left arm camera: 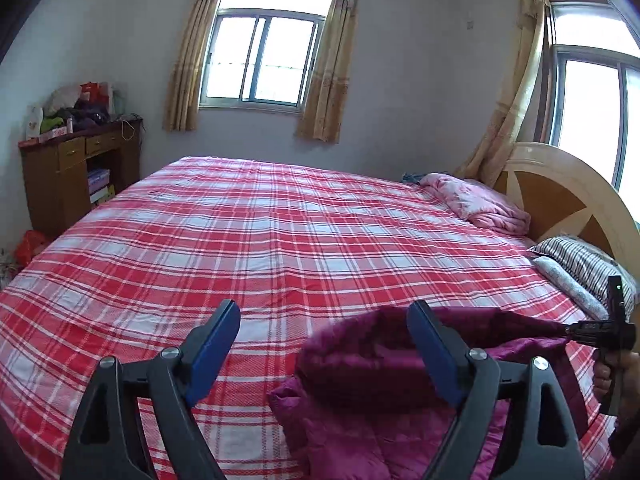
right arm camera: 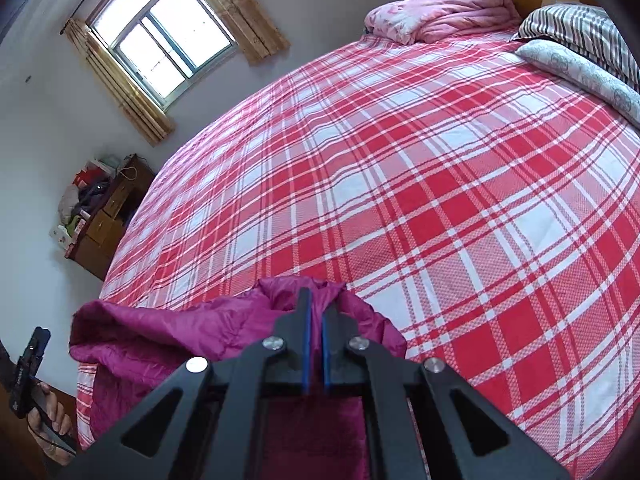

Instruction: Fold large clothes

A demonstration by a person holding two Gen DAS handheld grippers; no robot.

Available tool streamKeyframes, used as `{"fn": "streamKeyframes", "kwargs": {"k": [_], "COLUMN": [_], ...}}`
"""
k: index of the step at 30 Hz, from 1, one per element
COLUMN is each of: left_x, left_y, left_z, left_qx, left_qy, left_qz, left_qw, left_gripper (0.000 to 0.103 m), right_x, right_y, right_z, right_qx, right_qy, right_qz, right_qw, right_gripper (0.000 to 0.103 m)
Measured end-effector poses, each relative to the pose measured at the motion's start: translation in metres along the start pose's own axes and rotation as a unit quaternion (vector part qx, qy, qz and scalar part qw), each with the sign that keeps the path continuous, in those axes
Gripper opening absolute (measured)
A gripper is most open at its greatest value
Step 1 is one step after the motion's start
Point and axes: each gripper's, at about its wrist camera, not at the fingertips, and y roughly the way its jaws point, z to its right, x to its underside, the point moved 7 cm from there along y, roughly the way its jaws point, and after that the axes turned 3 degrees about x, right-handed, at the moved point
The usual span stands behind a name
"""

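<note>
Jacket (right arm camera: 168,336) on bed (right arm camera: 400,184) near edge; right tongs (right arm camera: 316,320) clamp its edge, seen only right wrist; left tongs (left arm camera: 324,320) gape empty.

Left wrist cam: we're low at the near edge of the bed (left arm camera: 280,240), looking level across it to the window (left arm camera: 264,60) wall, headboard (left arm camera: 560,200) on our right.
Right wrist cam: we're tipped down and rolled, sitting close over the purple jacket (right arm camera: 240,320), same bed (right arm camera: 400,160) filling the view.
Shared: both of our views catch the plaid sheet, the jacket (left arm camera: 380,360), the pillows (left arm camera: 580,268) (right arm camera: 580,64), the pink quilt (left arm camera: 476,200) (right arm camera: 440,16) and the wooden desk (left arm camera: 76,176) (right arm camera: 108,216).
</note>
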Motion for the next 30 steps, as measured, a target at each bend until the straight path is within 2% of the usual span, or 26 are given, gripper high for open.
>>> {"fn": "streamKeyframes", "kwargs": {"k": [2,4,7,8,9,10,12,13,14,15,19,21,23,27,28,30], "left_x": [0.008,0.021,0.044,0.053,0.063,0.075,0.104,0.117,0.126,0.128,0.114,0.095,0.08,0.072,0.075,0.091], "left_y": [0.005,0.013,0.041,0.053,0.067,0.079,0.099,0.105,0.106,0.105,0.096,0.087,0.087,0.114,0.122,0.14], "left_z": [0.019,0.051,0.086,0.089,0.089,0.085,0.069,0.062,0.057,0.054,0.054,0.057,0.063,0.064,0.059,0.05], "left_qx": [0.003,0.002,-0.032,-0.047,-0.065,-0.079,-0.093,-0.09,-0.086,-0.084,-0.089,-0.083,-0.088,-0.108,-0.12,-0.121], "left_qy": [0.011,0.065,0.15,0.166,0.173,0.172,0.141,0.122,0.106,0.099,0.077,0.064,0.076,0.111,0.108,0.081], "left_qz": [-0.003,-0.01,-0.034,-0.047,-0.064,-0.085,-0.139,-0.159,-0.164,-0.159,-0.147,-0.123,-0.108,-0.116,-0.124,-0.158], "left_qw": [0.9999,0.9978,0.9875,0.9839,0.9807,0.9783,0.9757,0.9755,0.977,0.9788,0.9821,0.9869,0.9874,0.9811,0.979,0.9767], "left_gripper": [0.086,0.086,0.086,0.086,0.086,0.086,0.086,0.086,0.086,0.086,0.086,0.086,0.086,0.086,0.086,0.086], "right_x": [-0.004,-0.007,-0.007,-0.006,-0.006,-0.005,-0.006,-0.006,-0.005,-0.004,0.008,0.018,0.027,0.033,0.034,0.037], "right_y": [0.011,0.022,0.033,0.033,0.031,0.024,0.01,-0.001,-0.009,-0.017,-0.002,0.01,0.031,0.079,0.086,0.095], "right_z": [-0.001,-0.004,-0.006,-0.006,-0.007,-0.01,-0.019,-0.025,-0.031,-0.042,-0.093,-0.119,-0.139,-0.129,-0.124,-0.118], "right_qx": [0.009,0.016,0.04,0.046,0.055,0.062,0.081,0.097,0.105,0.102,0.075,0.056,0.058,0.068,0.074,0.077], "right_qy": [-0.001,-0.001,-0.005,-0.003,-0.002,-0.007,-0.024,-0.035,-0.04,-0.048,-0.103,-0.128,-0.164,-0.156,-0.151,-0.144], "right_qz": [0.002,0.0,-0.004,-0.001,0.005,0.017,0.047,0.069,0.085,0.101,0.076,0.07,0.065,0.024,0.018,0.011], "right_qw": [1.0,1.0,0.999,0.999,0.998,0.998,0.995,0.992,0.99,0.989,0.989,0.988,0.983,0.985,0.986,0.986], "right_gripper": [0.006,0.006,0.008,0.014,0.028,0.036,0.058,0.062,0.069,0.072,0.072,0.07,0.07,0.07,0.07,0.07]}}
